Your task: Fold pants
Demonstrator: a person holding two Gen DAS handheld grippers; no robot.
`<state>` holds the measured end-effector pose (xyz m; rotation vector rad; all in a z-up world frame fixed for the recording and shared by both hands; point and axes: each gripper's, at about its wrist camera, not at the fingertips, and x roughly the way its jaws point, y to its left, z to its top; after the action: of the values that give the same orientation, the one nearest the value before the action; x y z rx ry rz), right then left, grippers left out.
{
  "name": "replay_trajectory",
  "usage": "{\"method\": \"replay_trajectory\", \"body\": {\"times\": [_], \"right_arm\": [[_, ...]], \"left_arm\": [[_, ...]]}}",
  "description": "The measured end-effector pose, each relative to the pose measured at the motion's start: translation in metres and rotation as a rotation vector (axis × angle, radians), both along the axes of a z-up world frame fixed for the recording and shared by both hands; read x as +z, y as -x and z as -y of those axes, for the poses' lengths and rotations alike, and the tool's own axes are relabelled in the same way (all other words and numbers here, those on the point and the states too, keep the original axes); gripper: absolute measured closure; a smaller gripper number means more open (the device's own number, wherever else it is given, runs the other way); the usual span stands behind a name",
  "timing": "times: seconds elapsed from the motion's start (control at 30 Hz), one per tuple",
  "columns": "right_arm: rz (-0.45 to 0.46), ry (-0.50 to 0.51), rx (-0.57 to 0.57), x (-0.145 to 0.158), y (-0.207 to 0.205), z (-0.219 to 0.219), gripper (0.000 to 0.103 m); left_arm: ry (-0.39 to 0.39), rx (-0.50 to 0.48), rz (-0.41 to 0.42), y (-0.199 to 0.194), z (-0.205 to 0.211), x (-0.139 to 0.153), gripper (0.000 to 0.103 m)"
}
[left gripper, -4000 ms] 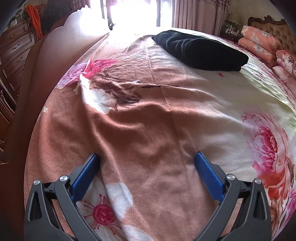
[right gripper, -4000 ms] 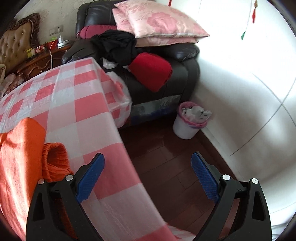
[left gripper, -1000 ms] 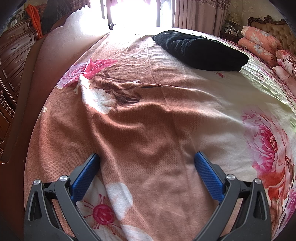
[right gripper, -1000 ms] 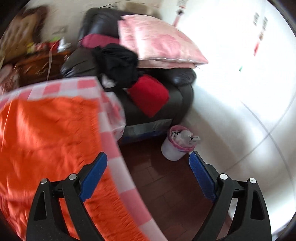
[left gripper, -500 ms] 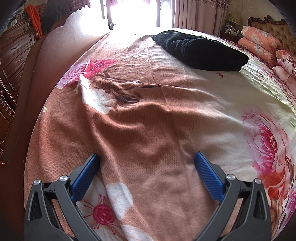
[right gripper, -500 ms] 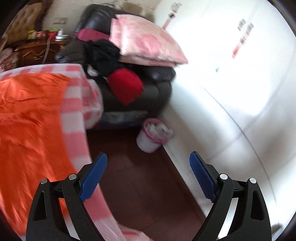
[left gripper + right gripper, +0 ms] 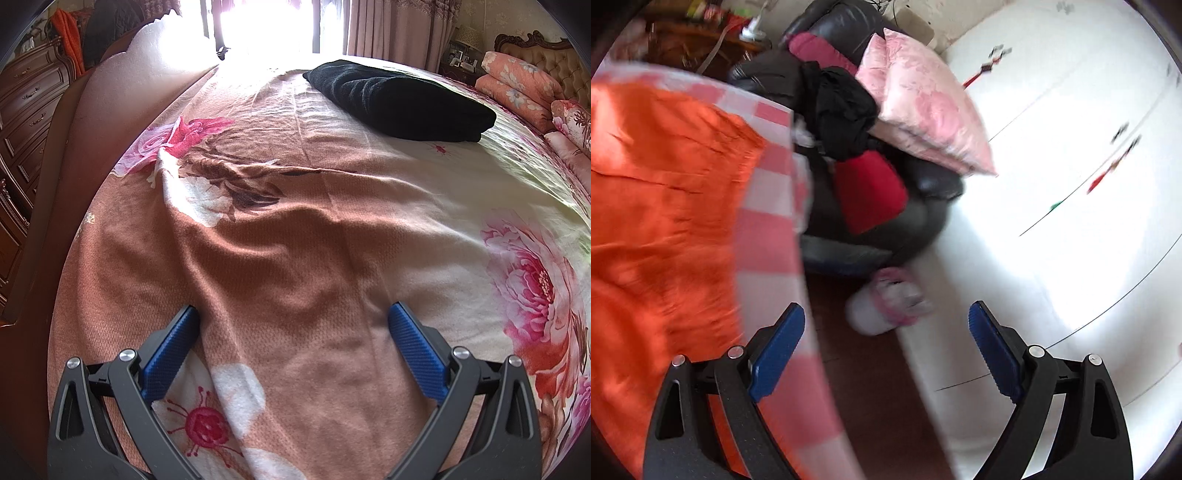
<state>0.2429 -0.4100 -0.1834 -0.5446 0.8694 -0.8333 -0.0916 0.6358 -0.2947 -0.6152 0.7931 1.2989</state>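
Orange pants [image 7: 661, 206] lie spread on a pink-and-white checked table [image 7: 772, 229], filling the left of the blurred right wrist view. My right gripper [image 7: 886, 343] hangs open and empty by the table's right edge, over the floor, its left finger just above the cloth. In the left wrist view my left gripper [image 7: 293, 343] rests open and empty low over a floral bedspread [image 7: 295, 221]. A folded black garment [image 7: 402, 99] lies far across the bed.
A black sofa [image 7: 923, 206] piled with a pink pillow [image 7: 923, 107], black clothes and a red cushion stands beyond the table. A small bin [image 7: 890, 302] sits on the dark wooden floor by a white wall. Pillows [image 7: 517, 85] and a wooden dresser [image 7: 22, 122] flank the bed.
The right gripper has swung and tilted, with the sofa and bin shifting in view and the image blurred; four seconds ago the pants were bunched at the left. The left gripper has stayed still.
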Motion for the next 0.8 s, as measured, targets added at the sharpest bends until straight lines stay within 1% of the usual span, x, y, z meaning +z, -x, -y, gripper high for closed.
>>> {"method": "replay_trajectory", "body": {"times": [0.03, 0.07, 0.13, 0.17, 0.23, 0.27, 0.33, 0.37, 0.4, 0.43, 0.5, 0.57, 0.63, 0.67, 0.7, 0.77, 0.8], "right_arm": [[0.015, 0.014, -0.004, 0.002, -0.001, 0.007, 0.015], [0.02, 0.006, -0.012, 0.003, -0.002, 0.013, 0.015], [-0.019, -0.037, -0.019, -0.006, -0.006, 0.023, 0.016], [-0.019, -0.04, -0.008, -0.009, -0.006, 0.023, 0.017], [-0.007, -0.047, -0.002, -0.009, -0.003, 0.02, 0.022], [-0.015, -0.062, -0.003, -0.01, -0.001, 0.018, 0.028], [-0.014, -0.014, -0.013, -0.009, 0.003, 0.011, 0.027], [0.001, 0.012, -0.011, -0.008, 0.005, 0.009, 0.022], [0.016, 0.029, -0.006, -0.007, 0.008, 0.008, 0.021], [0.022, 0.026, -0.016, -0.009, 0.009, 0.012, 0.021], [0.032, -0.021, -0.063, -0.007, 0.014, 0.024, 0.021], [0.037, -0.038, -0.075, -0.008, 0.02, 0.031, 0.021], [0.041, -0.065, -0.081, -0.008, 0.025, 0.032, 0.022], [0.041, -0.077, -0.085, -0.008, 0.026, 0.033, 0.025], [0.039, -0.078, -0.091, -0.009, 0.027, 0.033, 0.034], [0.051, -0.067, -0.116, -0.009, 0.033, 0.036, 0.037], [0.065, -0.072, -0.134, -0.007, 0.036, 0.041, 0.037]], "left_arm": [[0.0, 0.0, 0.0, 0.0, 0.0, 0.0, 0.001], [0.0, 0.0, 0.0, 0.0, 0.0, 0.0, 0.001], [0.0, 0.0, 0.0, 0.0, 0.0, 0.0, 0.001], [0.0, 0.0, 0.0, 0.0, 0.0, 0.0, 0.001], [0.0, 0.001, 0.0, 0.0, 0.0, 0.0, 0.001], [0.0, 0.001, 0.0, 0.0, 0.0, 0.0, 0.001], [0.0, 0.001, 0.0, 0.0, 0.0, 0.0, 0.001], [0.0, 0.001, 0.0, 0.0, 0.0, 0.0, 0.001], [0.0, 0.001, 0.0, 0.0, 0.0, 0.0, 0.001], [-0.001, 0.001, 0.0, 0.0, 0.0, 0.0, 0.001], [-0.003, 0.002, 0.002, 0.0, 0.0, 0.0, 0.001], [-0.003, 0.003, 0.001, 0.0, 0.0, 0.0, 0.001], [0.015, 0.003, -0.022, -0.004, -0.002, 0.0, 0.001], [0.019, 0.0, -0.029, -0.005, -0.004, 0.0, 0.001], [0.026, -0.004, -0.022, -0.004, -0.006, 0.0, 0.001], [0.042, -0.008, 0.005, -0.001, -0.011, 0.002, 0.001], [0.055, -0.025, -0.016, -0.002, -0.01, 0.004, 0.001]]}}
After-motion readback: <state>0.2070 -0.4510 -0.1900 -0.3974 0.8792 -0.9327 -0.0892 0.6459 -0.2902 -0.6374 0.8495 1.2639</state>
